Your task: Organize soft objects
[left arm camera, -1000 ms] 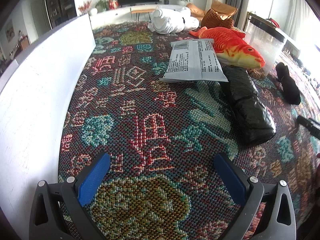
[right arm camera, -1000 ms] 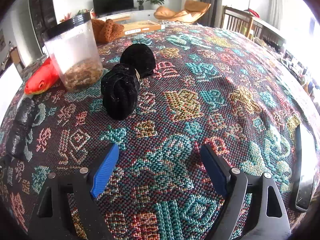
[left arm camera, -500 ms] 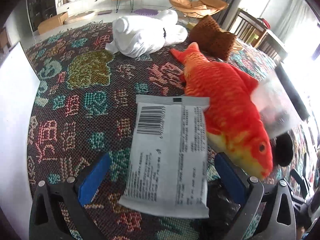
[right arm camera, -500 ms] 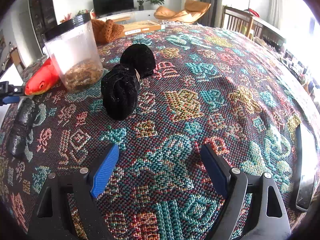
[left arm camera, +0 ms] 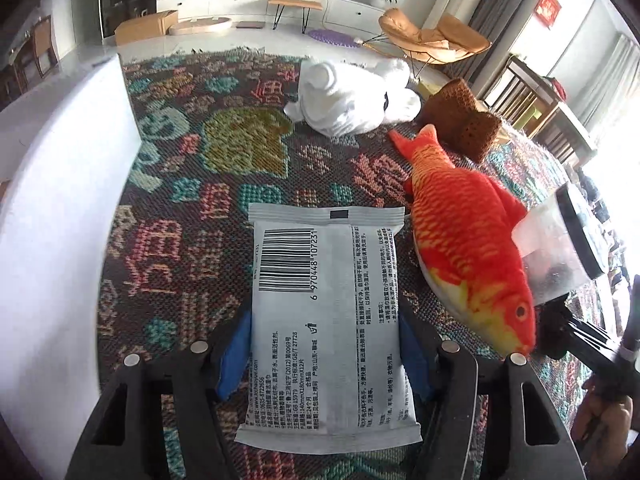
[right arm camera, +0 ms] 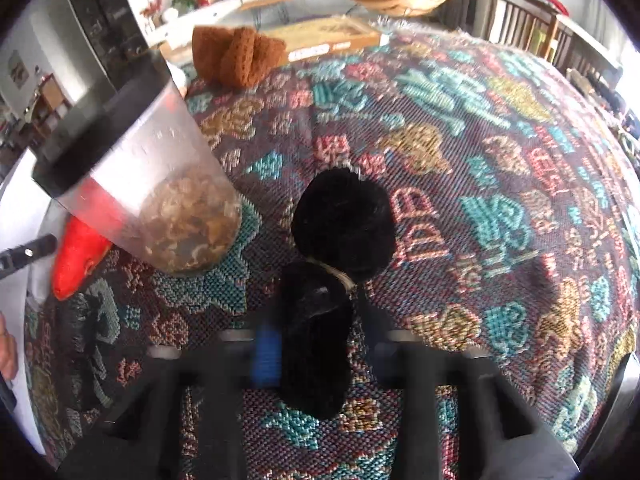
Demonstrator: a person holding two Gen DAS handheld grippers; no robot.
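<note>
- Your counter (left arm camera: 248,152) is covered by a coarse woven cloth, thick with teal, coral and mustard motifs on a dark ground.
- Your left hand-held gripper (left arm camera: 326,354) has just been closing, and its blue pads (left arm camera: 236,354) now sit against both long edges of a flat grey wipes packet (left arm camera: 326,308). The packet is a smooth, matte, rectangular pouch with crimped ends, a barcode and small black print, and it is clamped at its near half.
- Just right of the packet lies a plush fish (left arm camera: 468,252), orange-red with printed scales and a yellow belly, its head touching a clear plastic jar (left arm camera: 560,248) with a black lid.
- Beyond the fish sit a white plush toy (left arm camera: 348,100), soft and lumpy, and a brown knitted piece (left arm camera: 464,120) with a ribbed surface.
- A smooth white board (left arm camera: 64,208) stands along the left edge of the cloth.
- Your right hand-held gripper (right arm camera: 316,348) has just been closing too; its jaws are squeezed in on a fuzzy black bundle (right arm camera: 316,340), which is pinched narrow between them. The view is blurred here.
- A second fuzzy black lump (right arm camera: 344,220), rounder, touches the far end of that bundle.
- Left of the two lumps, the jar (right arm camera: 160,200) holds crinkly brownish contents.
</note>
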